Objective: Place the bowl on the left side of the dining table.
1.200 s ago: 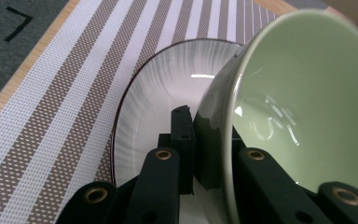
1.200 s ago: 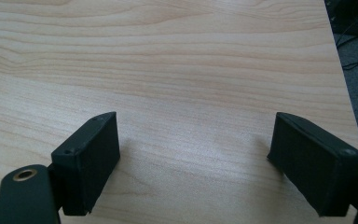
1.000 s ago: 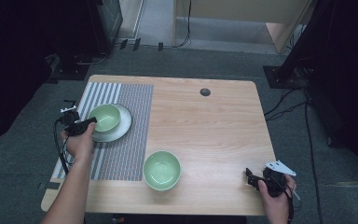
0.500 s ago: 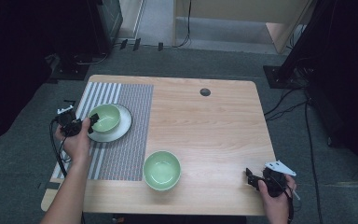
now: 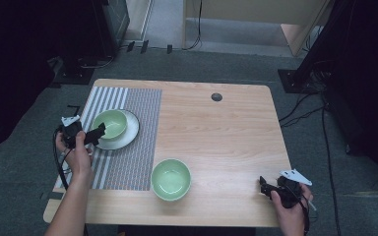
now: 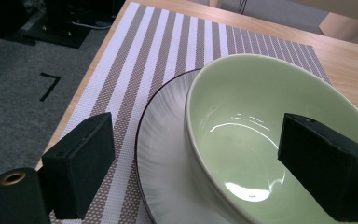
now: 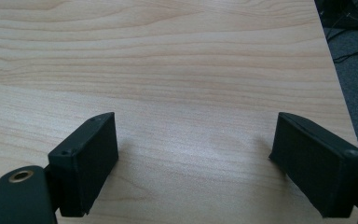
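Note:
A light green bowl (image 5: pixel 109 123) (image 6: pixel 261 140) rests on a white plate (image 5: pixel 129 133) (image 6: pixel 168 154) on the striped placemat (image 5: pixel 128 162) at the table's left. My left gripper (image 5: pixel 97 132) (image 6: pixel 199 156) is at the bowl's near-left rim. Its jaws have just been opening and now stand open. The bowl's wall lies between them, one jaw outside over the plate and one over the hollow, neither pressing. A second green bowl (image 5: pixel 171 178) stands near the front middle. My right gripper (image 5: pixel 263 185) (image 7: pixel 193 154) sits open and empty low over the bare wood (image 7: pixel 168 70) at the front right corner.
A small black round cap (image 5: pixel 216 97) is set into the tabletop at the far middle. The table's right edge (image 7: pixel 340 93) runs close beside the right gripper. Cables and dark stands lie on the grey floor around the table.
My left gripper has opened off the bowl on the plate and drawn back a little to the left, rising slightly. The bowl stays on the plate. The right hand has kept still.

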